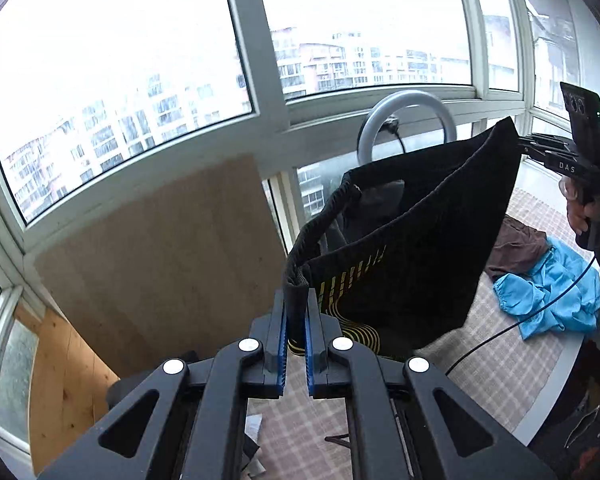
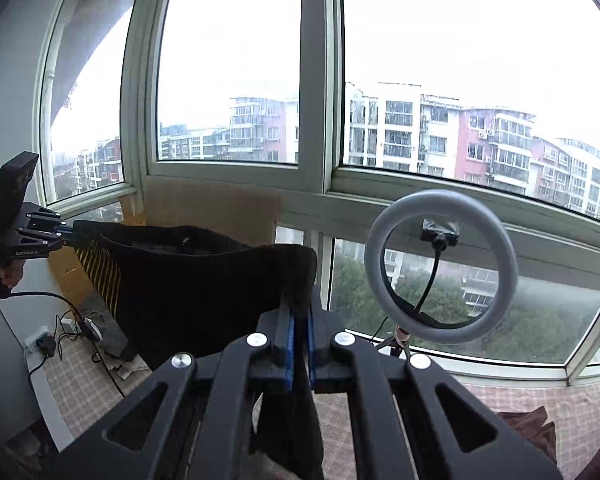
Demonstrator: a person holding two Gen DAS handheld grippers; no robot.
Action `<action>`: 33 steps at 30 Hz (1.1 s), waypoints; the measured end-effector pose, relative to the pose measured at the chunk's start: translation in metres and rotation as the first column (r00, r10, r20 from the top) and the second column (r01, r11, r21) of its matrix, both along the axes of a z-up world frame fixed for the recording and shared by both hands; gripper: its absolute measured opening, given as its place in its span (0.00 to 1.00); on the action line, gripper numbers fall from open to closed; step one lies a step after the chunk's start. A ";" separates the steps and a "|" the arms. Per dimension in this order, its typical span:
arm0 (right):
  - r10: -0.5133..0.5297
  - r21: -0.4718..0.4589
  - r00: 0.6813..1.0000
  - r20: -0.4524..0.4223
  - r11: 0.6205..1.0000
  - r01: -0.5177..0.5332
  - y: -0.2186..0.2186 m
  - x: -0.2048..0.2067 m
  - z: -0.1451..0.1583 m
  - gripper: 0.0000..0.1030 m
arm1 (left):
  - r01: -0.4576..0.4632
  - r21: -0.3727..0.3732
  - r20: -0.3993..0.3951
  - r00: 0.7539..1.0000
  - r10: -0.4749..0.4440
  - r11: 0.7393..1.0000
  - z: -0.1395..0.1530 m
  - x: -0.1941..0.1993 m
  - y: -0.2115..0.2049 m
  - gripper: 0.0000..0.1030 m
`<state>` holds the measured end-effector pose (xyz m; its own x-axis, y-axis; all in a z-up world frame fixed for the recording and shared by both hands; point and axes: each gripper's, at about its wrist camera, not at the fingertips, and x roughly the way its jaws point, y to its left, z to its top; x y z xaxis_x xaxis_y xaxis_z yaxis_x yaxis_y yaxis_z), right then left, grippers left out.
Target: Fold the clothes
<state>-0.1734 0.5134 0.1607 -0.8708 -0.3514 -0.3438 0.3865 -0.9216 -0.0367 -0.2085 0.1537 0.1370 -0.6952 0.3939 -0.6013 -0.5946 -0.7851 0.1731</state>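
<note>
A pair of black shorts (image 1: 412,240) with yellow stripe print hangs in the air, stretched between both grippers above the checked table. My left gripper (image 1: 296,304) is shut on one end of the elastic waistband. My right gripper (image 2: 300,308) is shut on the other corner of the shorts (image 2: 204,284). In the left wrist view the right gripper (image 1: 528,144) shows at the far right, clamped on the cloth's top corner. In the right wrist view the left gripper (image 2: 70,236) shows at the far left, clamped on the striped end.
A blue garment (image 1: 552,292) and a brown garment (image 1: 520,248) lie on the checked tablecloth (image 1: 488,364). A ring light (image 2: 440,268) on a stand stands by the windows. A wooden board (image 1: 160,256) leans against the window. Cables and a power strip (image 2: 44,344) lie at the left.
</note>
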 end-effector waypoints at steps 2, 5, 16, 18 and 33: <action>-0.011 0.016 1.000 0.007 1.000 0.011 -0.003 0.029 -0.015 0.04 | 0.027 -0.019 -0.004 1.000 -0.027 0.999 -0.007 0.023 -0.004 0.06; -0.037 0.030 0.997 0.071 0.999 0.035 -0.010 0.073 -0.068 0.05 | 0.094 -0.078 0.061 0.994 -0.089 0.993 -0.056 0.064 -0.010 0.06; -0.236 0.178 0.675 0.699 0.972 0.156 0.006 0.162 -0.335 0.05 | 0.280 -0.154 0.663 0.740 -0.111 0.948 -0.327 0.151 -0.011 0.11; -0.247 0.175 0.687 0.683 0.969 0.175 0.010 0.156 -0.326 0.06 | 0.252 -0.130 0.669 0.736 -0.103 0.959 -0.326 0.147 -0.021 0.11; -0.260 0.134 0.568 0.781 0.958 0.254 0.029 0.033 -0.359 0.47 | 0.125 0.031 0.600 0.791 -0.118 0.992 -0.298 0.103 0.036 0.13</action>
<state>-0.1409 0.5422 -0.1983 -0.3144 -0.1526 -0.9369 0.0144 -0.9876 0.1560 -0.1052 0.1895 -0.1612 -0.1412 0.4423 -0.8857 -0.6725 -0.6994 -0.2421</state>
